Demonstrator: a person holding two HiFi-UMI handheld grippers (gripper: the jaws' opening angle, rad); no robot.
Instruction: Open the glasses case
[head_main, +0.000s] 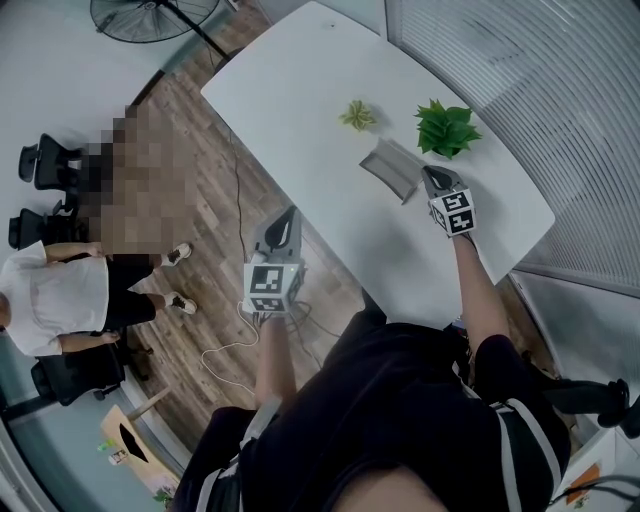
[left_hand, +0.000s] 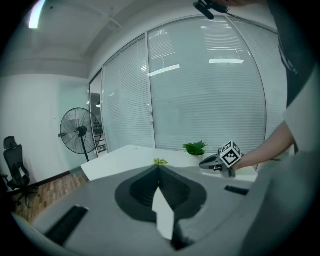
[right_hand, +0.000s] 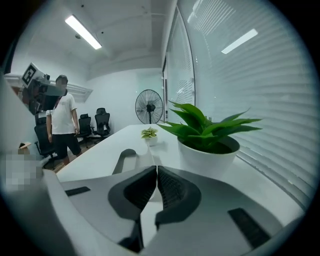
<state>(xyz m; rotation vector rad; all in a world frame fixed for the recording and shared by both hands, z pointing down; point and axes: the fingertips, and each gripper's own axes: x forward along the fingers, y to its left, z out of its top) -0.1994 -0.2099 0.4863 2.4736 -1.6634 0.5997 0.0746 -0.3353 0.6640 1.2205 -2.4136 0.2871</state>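
- My right gripper (head_main: 432, 178) sits in the middle right of the head view. It is over the white table (head_main: 300, 90), with its marker cube nearest me.
- In the right gripper view, its jaws (right_hand: 157, 170) are clenched tip to tip and nothing is caught between them.
- The glasses case (head_main: 390, 165) lies on the table just left of the right gripper's tips, about centre right in the head view. It is a grey piece with a darker fold at the end nearest the gripper.
- From the right gripper view, the case (right_hand: 125, 159) shows as a grey arch left of the jaws and a little beyond them. It is clear of the pads, and I can't tell from either view whether it is open.
- My left gripper (head_main: 290, 222) hangs at centre frame in the head view. It is by the table's lower-left edge over the wooden floor (head_main: 190, 170), well apart from the case.
- In its own view, the left gripper's jaws (left_hand: 159, 170) meet at the tip and hold nothing.
- The large potted plant (head_main: 446, 128) stands just above the right gripper in the head view. In the right gripper view it fills the right centre in a white pot (right_hand: 207, 160).
- A small plant (head_main: 357, 115) stands farther up the table, to the left of the big one.
- A person in a white shirt (head_main: 50, 300) stands at the left edge of the head view, near some black chairs (head_main: 45, 160).
- A standing fan (head_main: 150, 15) is at the upper left.
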